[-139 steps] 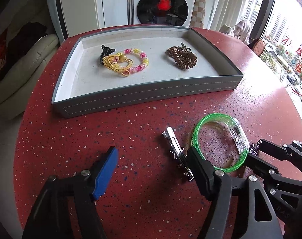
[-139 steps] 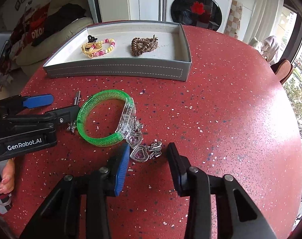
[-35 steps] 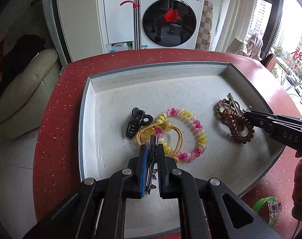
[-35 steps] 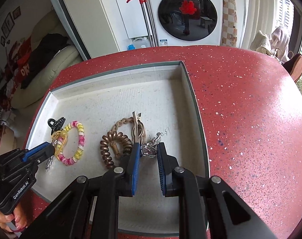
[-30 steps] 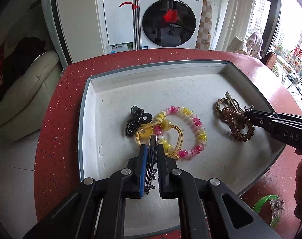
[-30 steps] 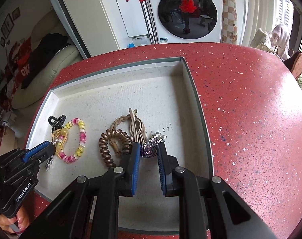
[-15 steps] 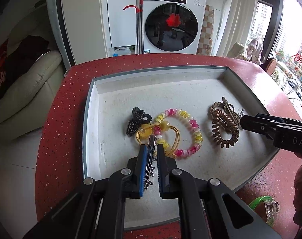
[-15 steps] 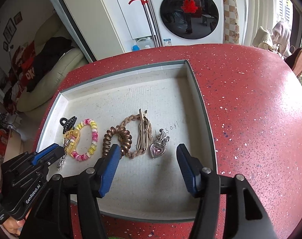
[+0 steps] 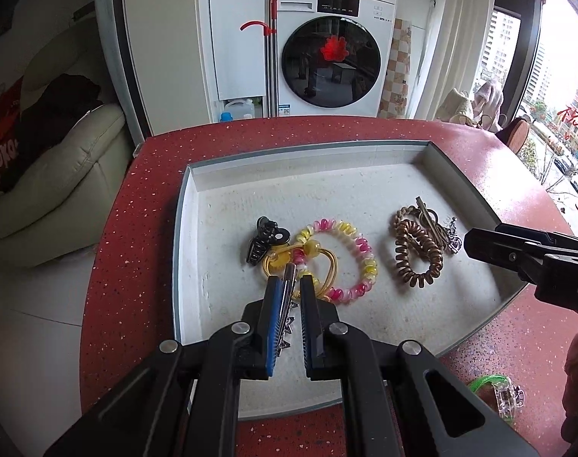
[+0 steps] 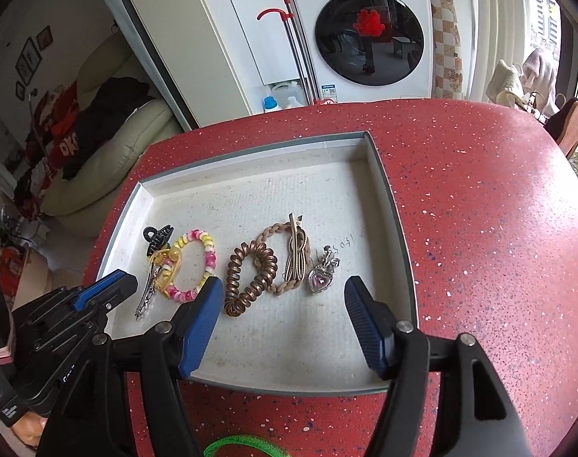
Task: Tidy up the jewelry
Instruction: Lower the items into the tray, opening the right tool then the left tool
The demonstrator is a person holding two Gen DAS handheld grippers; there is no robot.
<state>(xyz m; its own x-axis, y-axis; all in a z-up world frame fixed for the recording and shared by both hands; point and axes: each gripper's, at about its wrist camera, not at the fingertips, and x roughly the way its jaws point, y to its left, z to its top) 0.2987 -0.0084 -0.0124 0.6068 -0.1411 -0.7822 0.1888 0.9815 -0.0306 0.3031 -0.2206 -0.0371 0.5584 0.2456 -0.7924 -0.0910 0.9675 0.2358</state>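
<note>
A Panasonic washing machine [image 9: 331, 51] stands at twelve o'clock beyond the red speckled table [image 10: 479, 198]. The grey tray [image 10: 393, 205] holds a black claw clip [image 10: 157, 238], a pink-yellow coil bracelet [image 10: 207, 255], a brown coil hair tie [image 10: 251, 278] and a heart pendant [image 10: 319, 280] beside faint handwriting. The left gripper [image 9: 289, 293], over the tray's seven o'clock corner, has its fingers slightly apart around a silver hair clip [image 9: 288, 289]; whether they still grip it is unclear. The right gripper [image 10: 281, 306] hangs wide apart at five o'clock. A green bangle [image 9: 487, 386] lies outside the tray.
</note>
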